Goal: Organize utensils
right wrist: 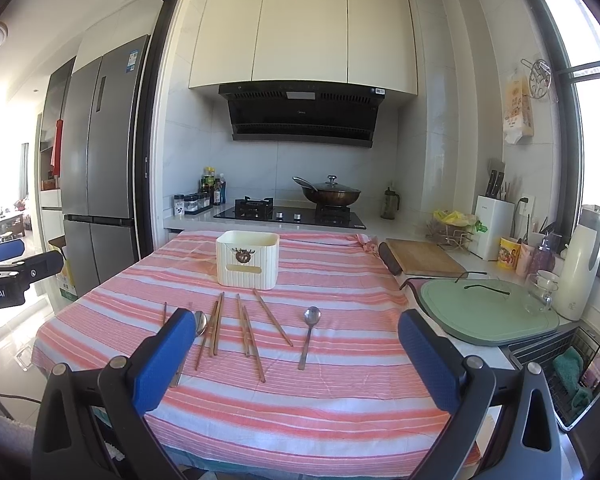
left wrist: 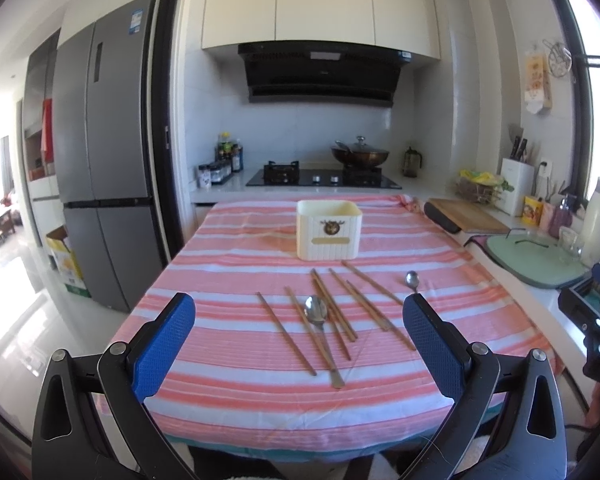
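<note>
A cream utensil holder (left wrist: 327, 230) (right wrist: 247, 259) stands upright toward the far side of the pink-striped table (left wrist: 220, 344) (right wrist: 340, 392). In front of it lie several wooden chopsticks (left wrist: 286, 332) (right wrist: 249, 336) and two metal spoons: one (left wrist: 319, 320) among the chopsticks, the other (left wrist: 412, 280) (right wrist: 310, 332) apart to the right. My left gripper (left wrist: 298, 312) is open, above the near edge of the table, with nothing between its blue fingers (left wrist: 168, 340). My right gripper (right wrist: 296, 328) is open too and holds nothing. The left spoon (right wrist: 200, 324) is partly hidden behind a right finger.
A counter on the right carries a wooden cutting board (right wrist: 424, 260), a green board (right wrist: 488, 312), a thermos (right wrist: 580, 268) and a knife block (right wrist: 494, 226). Behind the table are a stove with a wok (right wrist: 328, 196). A fridge (left wrist: 100, 152) stands left.
</note>
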